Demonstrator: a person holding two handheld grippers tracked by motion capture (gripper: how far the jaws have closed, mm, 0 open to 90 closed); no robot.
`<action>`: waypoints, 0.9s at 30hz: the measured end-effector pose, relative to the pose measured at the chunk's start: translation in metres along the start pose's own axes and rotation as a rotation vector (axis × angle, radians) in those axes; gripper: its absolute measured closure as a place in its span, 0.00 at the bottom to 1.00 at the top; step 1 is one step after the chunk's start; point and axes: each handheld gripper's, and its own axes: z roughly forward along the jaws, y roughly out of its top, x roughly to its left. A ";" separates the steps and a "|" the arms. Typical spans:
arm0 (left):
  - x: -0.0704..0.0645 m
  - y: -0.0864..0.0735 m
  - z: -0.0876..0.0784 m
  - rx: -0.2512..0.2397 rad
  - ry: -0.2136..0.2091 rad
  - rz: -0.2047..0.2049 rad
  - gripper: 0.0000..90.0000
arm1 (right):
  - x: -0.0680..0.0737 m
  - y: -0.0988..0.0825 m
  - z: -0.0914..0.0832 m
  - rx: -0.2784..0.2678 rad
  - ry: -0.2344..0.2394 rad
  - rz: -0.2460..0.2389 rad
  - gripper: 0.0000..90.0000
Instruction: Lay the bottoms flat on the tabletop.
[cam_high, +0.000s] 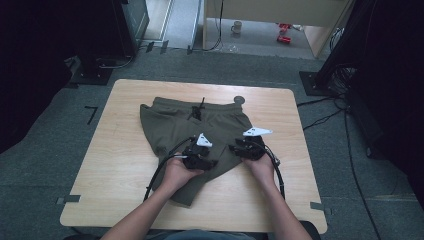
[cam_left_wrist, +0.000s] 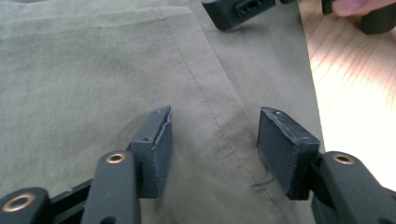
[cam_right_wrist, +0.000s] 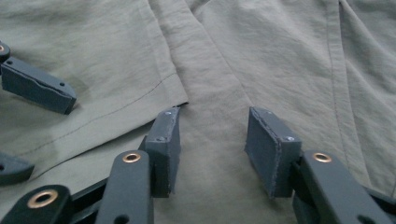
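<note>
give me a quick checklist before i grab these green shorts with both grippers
1. Left hand-held gripper jaws open over the shorts: ok.
2. Right hand-held gripper jaws open: ok.
3. Fabric between either gripper's pads: not ok, cloth lies flat beneath, nothing pinched.
4. Shorts wholly on the table: ok.
5. The two grippers apart from each other: ok, close but apart.
6. Pads touching the cloth: cannot tell.

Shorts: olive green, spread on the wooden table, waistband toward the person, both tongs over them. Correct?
Not quite: the high view shows the waistband on the far side, away from the person. The shorts are olive green, on the wooden table, with both tongs over them.
</note>
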 end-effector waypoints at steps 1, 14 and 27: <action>0.000 -0.001 0.000 -0.007 0.014 0.001 0.56 | 0.001 0.000 0.000 0.000 -0.003 -0.006 0.60; 0.009 -0.003 -0.009 0.008 0.021 -0.014 0.97 | 0.015 -0.001 0.003 0.013 -0.082 -0.107 0.59; 0.024 0.001 -0.051 -0.091 -0.003 -0.089 0.99 | 0.016 -0.001 0.004 0.012 -0.076 -0.108 0.60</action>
